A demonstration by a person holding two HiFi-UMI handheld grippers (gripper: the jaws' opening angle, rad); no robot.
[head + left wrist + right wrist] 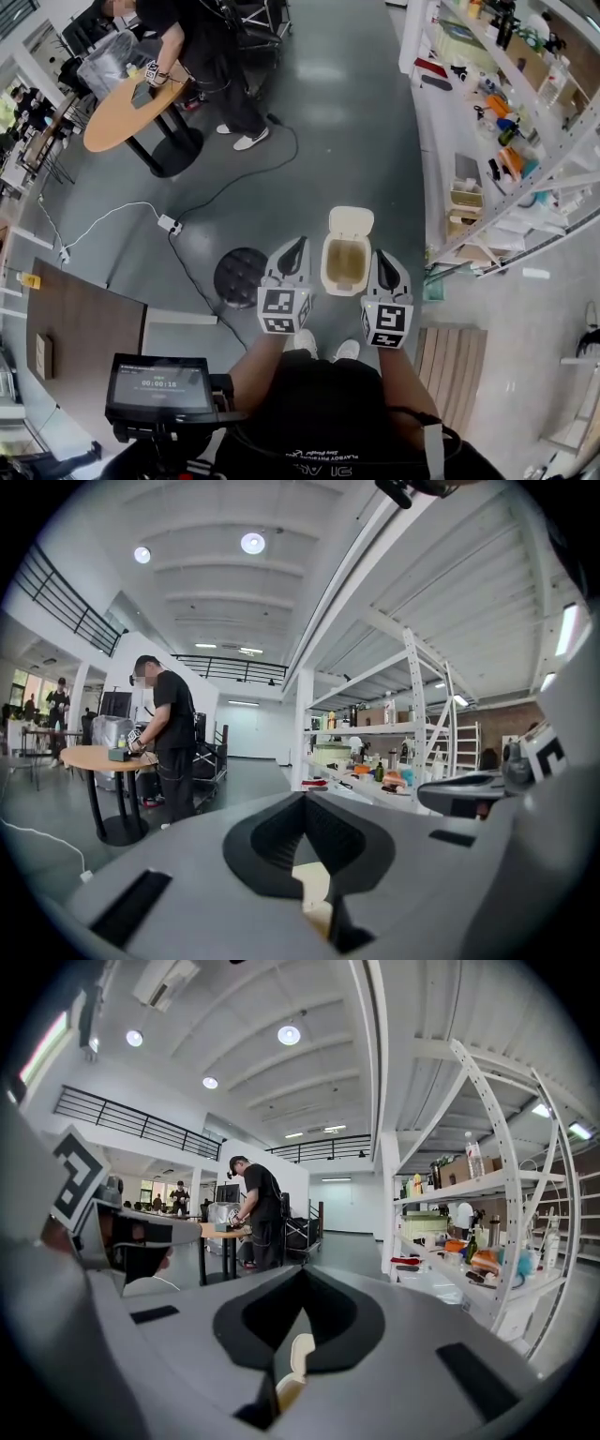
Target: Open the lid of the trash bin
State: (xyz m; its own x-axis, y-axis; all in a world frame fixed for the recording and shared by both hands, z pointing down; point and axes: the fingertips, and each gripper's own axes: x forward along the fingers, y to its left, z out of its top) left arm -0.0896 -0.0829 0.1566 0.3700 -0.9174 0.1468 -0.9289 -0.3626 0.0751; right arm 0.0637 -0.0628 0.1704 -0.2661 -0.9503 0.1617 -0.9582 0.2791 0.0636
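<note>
A cream trash bin [345,262] stands on the grey floor just ahead of my feet. Its lid [352,222] is swung up and back, and the inside shows. My left gripper [296,246] hangs by the bin's left side and my right gripper [383,255] by its right side; both are shut and hold nothing. In the left gripper view the jaws [305,799] meet, and a sliver of the cream bin [314,885] shows below them. The right gripper view shows the same, with shut jaws [302,1274] over a strip of bin [298,1354].
White shelving [497,141] full of goods runs along the right. A black round base [240,277] sits left of the bin, with a cable and power strip [170,224] beyond. A person [211,56] stands at a round wooden table [127,111]. A wooden pallet [452,361] lies at right.
</note>
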